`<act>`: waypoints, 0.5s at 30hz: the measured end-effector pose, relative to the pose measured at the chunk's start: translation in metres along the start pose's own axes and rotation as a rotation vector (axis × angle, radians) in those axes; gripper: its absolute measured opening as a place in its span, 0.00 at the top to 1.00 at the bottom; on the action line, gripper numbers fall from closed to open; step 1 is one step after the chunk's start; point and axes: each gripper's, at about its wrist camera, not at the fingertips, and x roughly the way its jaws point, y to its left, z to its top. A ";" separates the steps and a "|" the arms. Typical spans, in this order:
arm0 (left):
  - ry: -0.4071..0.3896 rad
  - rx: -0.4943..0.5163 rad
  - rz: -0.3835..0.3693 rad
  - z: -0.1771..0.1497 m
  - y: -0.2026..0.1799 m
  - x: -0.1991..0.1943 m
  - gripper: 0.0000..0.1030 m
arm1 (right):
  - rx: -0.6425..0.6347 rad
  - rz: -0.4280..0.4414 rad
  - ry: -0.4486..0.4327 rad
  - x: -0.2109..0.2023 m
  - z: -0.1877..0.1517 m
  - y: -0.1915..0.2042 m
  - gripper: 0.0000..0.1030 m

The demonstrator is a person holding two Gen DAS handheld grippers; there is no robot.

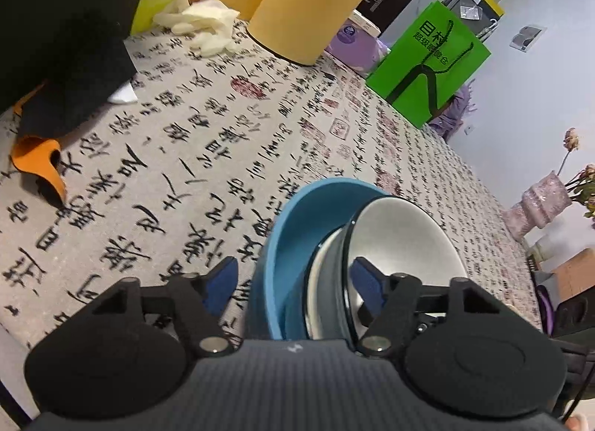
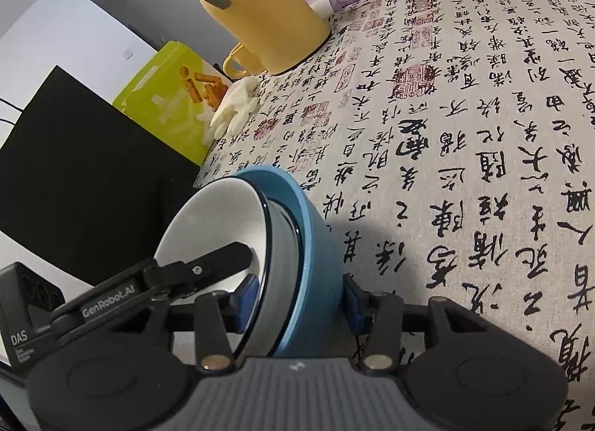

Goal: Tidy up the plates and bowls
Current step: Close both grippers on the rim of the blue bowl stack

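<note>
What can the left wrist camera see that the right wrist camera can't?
Only the left wrist view shows the pink vase with dried flowers and an orange object under something black. Only the right wrist view shows a black box marked DAS. Both show the nested bowls, white bowl inside blue bowl, the yellow jug, green bag and calligraphy tablecloth.

The tall yellow plastic jug (image 1: 312, 3) is cut off at the top edge; the nested blue bowl's (image 2: 316, 245) base hides behind the gripper body.
</note>
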 end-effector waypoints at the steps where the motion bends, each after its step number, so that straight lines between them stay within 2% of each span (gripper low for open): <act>1: 0.003 -0.002 -0.004 0.000 0.000 0.001 0.36 | 0.000 0.001 0.000 0.000 0.000 0.000 0.55; 15: 0.004 -0.058 -0.023 -0.002 0.001 0.003 0.40 | 0.044 0.022 0.006 -0.006 -0.002 -0.010 0.58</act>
